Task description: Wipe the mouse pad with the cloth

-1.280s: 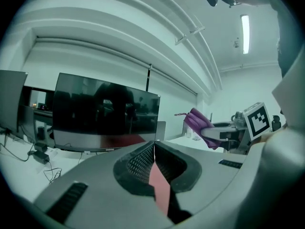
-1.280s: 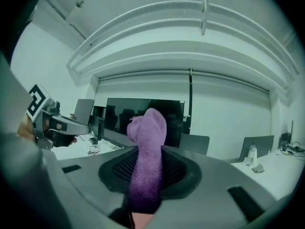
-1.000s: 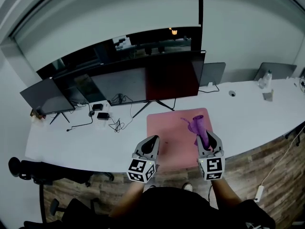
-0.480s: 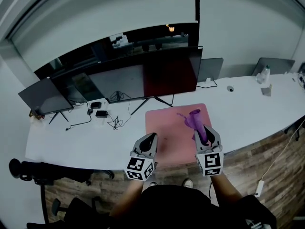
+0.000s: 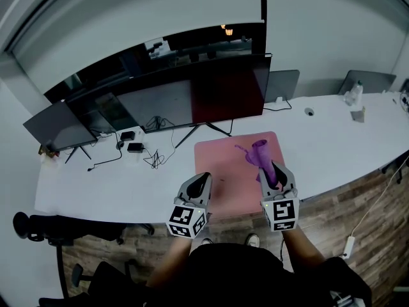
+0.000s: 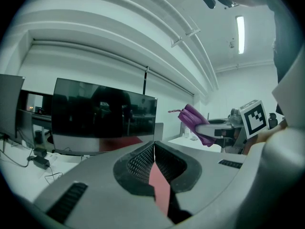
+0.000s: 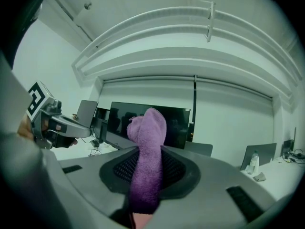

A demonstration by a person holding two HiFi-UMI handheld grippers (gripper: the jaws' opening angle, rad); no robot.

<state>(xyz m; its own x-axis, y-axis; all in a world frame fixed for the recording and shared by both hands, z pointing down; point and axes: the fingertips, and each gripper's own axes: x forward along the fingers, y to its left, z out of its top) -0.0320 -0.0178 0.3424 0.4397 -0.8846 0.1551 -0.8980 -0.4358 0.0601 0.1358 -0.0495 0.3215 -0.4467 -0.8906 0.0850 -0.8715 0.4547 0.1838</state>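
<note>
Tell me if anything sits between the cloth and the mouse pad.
Nothing visible does. The right gripper holds the purple cloth over the pink mouse pad, whose surface shows bare. Only the left gripper, shut and empty, is over the pad's near-left edge, off to the side.

A pink mouse pad (image 5: 225, 171) lies flat on the white table (image 5: 332, 139). A purple cloth (image 5: 261, 152), bunched and standing upright, is pinched in the right tool (image 5: 273, 169) above the pad's right side.

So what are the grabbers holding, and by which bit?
The right gripper pinches the purple cloth by its lower part; the bunched top pokes out past the fingers. The left gripper is shut on nothing.
</note>
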